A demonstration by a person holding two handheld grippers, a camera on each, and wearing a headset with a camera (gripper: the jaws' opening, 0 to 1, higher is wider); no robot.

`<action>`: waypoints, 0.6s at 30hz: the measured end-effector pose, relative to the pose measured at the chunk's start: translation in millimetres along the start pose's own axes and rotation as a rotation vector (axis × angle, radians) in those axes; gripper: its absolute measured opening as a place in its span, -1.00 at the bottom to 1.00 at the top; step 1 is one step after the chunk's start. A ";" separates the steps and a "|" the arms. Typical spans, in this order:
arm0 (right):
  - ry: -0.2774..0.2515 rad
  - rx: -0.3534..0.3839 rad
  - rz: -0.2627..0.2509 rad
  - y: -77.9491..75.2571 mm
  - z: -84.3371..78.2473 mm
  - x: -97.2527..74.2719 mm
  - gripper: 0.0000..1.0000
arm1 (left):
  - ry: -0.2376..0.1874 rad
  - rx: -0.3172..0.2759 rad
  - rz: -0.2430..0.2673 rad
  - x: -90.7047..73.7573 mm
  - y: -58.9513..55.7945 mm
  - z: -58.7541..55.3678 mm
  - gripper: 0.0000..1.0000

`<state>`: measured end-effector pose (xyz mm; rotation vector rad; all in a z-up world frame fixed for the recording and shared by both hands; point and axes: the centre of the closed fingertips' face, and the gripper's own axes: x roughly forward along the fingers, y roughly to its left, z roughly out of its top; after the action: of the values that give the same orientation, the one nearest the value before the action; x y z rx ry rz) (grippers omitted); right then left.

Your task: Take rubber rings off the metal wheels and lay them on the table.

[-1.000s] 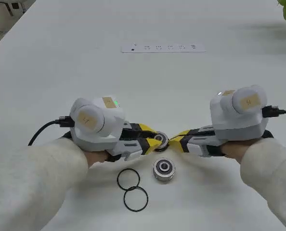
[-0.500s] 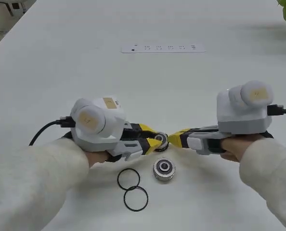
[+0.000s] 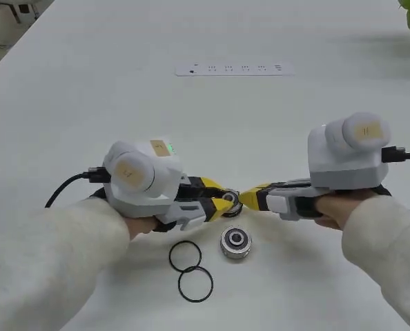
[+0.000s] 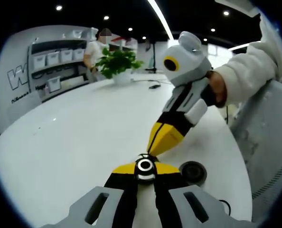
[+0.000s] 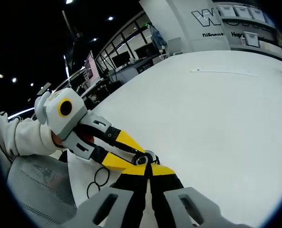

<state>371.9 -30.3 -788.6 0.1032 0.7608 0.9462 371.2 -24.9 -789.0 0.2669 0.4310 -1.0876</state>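
The left gripper (image 3: pixel 219 202) is clamping a metal wheel (image 3: pixel 228 200) above the surface (image 3: pixel 88 89). The right gripper (image 3: pixel 246 199), jaws pressed together, is touching it from 3 o'clock. A second wheel (image 3: pixel 235 242) and two rubber rings (image 3: pixel 185 256) (touching each other) are lying at 6 o'clock, and a power strip (image 3: pixel 233 69) is sitting well apart at 12.

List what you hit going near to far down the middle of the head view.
nearest rubber ring → loose metal wheel → gripped metal wheel in the left gripper → power strip
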 end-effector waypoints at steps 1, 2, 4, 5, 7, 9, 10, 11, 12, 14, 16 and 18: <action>0.000 -0.001 0.000 0.3 0.1 0.1 -1.00 | 0.000 0.000 0.000 0.0 0.0 0.0 -0.74; 0.000 -0.001 0.001 0.2 0.3 0.2 -1.00 | 0.000 0.000 0.000 0.0 0.0 0.0 -0.74; 0.000 -0.001 0.002 0.0 0.5 0.3 -1.00 | 0.000 0.000 0.001 -0.1 0.0 0.0 -0.74; 0.000 -0.001 0.002 0.0 0.7 0.3 -1.00 | 0.000 0.000 0.001 -0.1 0.0 0.0 -0.74; 0.000 -0.002 0.003 0.3 1.2 0.3 -1.00 | 0.000 0.000 0.001 -0.1 0.2 -0.1 -0.74; 0.000 -0.003 0.003 0.7 1.6 0.3 -1.00 | -0.001 0.000 0.001 -0.1 0.2 -0.1 -0.74; 0.000 -0.004 0.003 0.8 1.7 0.2 -1.00 | -0.002 0.000 0.000 0.0 0.2 -0.1 -0.74; 0.000 -0.005 0.003 1.1 1.9 0.2 -1.00 | -0.003 0.000 0.000 0.0 0.1 -0.1 -0.74; 0.001 -0.006 0.003 1.3 2.0 0.2 -1.00 | -0.003 0.000 0.000 0.0 0.1 -0.2 -0.74; 0.001 -0.007 0.004 1.8 2.3 0.3 -1.00 | -0.003 0.000 -0.001 0.0 0.1 -0.2 -0.74; 0.000 -0.008 0.005 2.2 2.6 0.4 -1.00 | -0.004 0.000 -0.001 0.0 0.1 -0.1 -0.74; 0.000 -0.010 0.006 2.6 2.9 0.3 -1.00 | -0.003 0.001 -0.001 0.0 0.3 -0.2 -0.74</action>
<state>372.0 -27.9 -785.6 0.0968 0.7564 0.9550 371.3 -24.7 -789.3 0.2655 0.4276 -1.0895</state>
